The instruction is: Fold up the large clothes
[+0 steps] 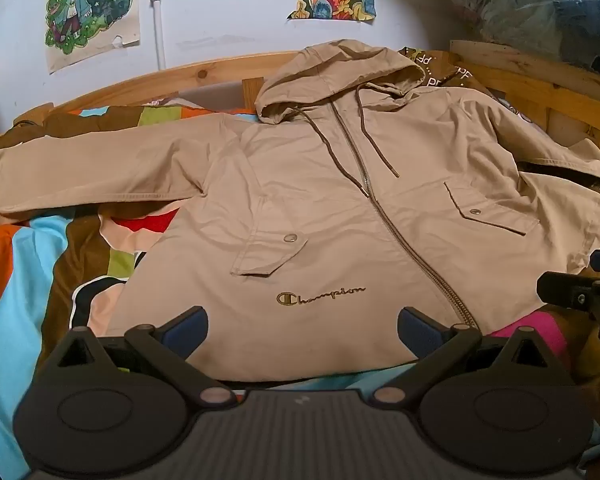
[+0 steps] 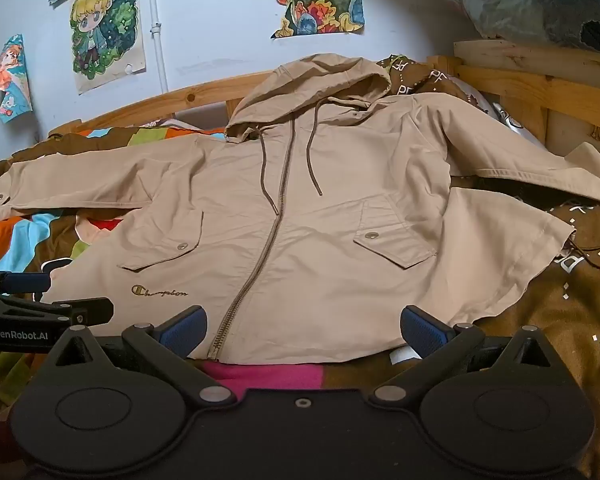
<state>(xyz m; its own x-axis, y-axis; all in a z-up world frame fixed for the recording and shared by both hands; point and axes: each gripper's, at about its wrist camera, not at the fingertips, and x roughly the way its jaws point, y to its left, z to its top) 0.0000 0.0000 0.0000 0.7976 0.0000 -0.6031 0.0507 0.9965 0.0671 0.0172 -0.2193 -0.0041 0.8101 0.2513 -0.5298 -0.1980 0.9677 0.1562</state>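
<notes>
Above jacket (image 1: 340,208) hem: gripper (image 1: 302,330) wide, empty

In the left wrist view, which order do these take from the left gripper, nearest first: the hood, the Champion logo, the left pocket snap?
From the left gripper:
1. Champion logo, just ahead of the fingertips, near the hem.
2. Left pocket snap, farther up, slightly left.
3. Hood, farthest, by the wooden bed frame.

Jacket (image 1: 340,208): matt beige woven cloth, metal zip and snaps. Bed frame (image 1: 204,74), 11 o'clock: knotty bare wood. Left gripper (image 1: 302,328), right gripper (image 2: 302,330): matt black plastic, blue textured pads.
</notes>
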